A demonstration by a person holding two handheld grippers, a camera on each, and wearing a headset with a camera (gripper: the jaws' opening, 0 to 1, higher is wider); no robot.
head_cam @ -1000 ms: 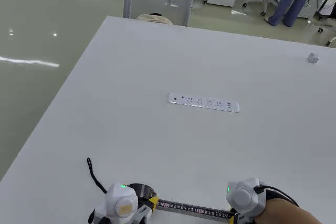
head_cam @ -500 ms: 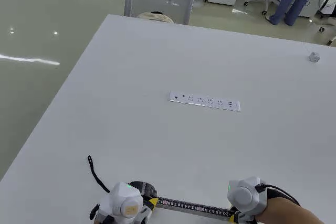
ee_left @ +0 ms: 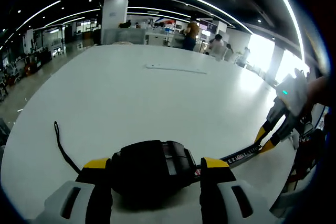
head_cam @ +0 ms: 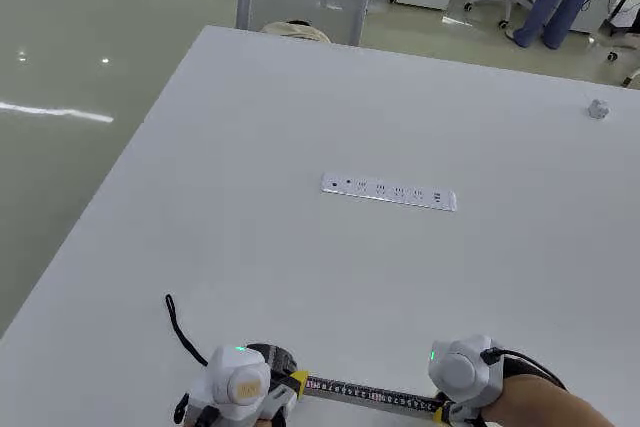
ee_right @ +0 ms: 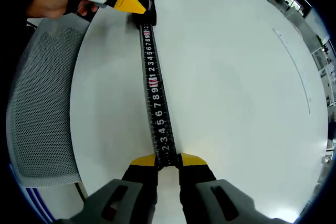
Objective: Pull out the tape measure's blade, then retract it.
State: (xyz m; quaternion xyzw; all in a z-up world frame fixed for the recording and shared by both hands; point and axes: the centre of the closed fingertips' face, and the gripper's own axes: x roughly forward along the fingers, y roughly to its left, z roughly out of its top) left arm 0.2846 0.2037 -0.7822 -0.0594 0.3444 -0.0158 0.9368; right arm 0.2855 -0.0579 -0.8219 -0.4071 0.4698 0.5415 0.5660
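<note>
Brace tape measure (ee_left: 152,153) in closed left gripper (ee_left: 156,164), draw blade (ee_right: 152,85) straight and flat with right gripper (ee_right: 168,160) pinched on tip, no twisting or sudden release.

The case (ee_left: 149,169) is black, its blade (ee_right: 156,108) dark with white numerals and a red mark. The left gripper (ee_left: 156,165) and right gripper (ee_right: 168,159) are white with yellow tips. The table (head_cam: 300,117) is white, the strap (head_cam: 178,327) black.

Left: tape case (head_cam: 272,359); blade (head_cam: 370,399) runs right (power strip (head_cam: 388,193) behind).
</note>
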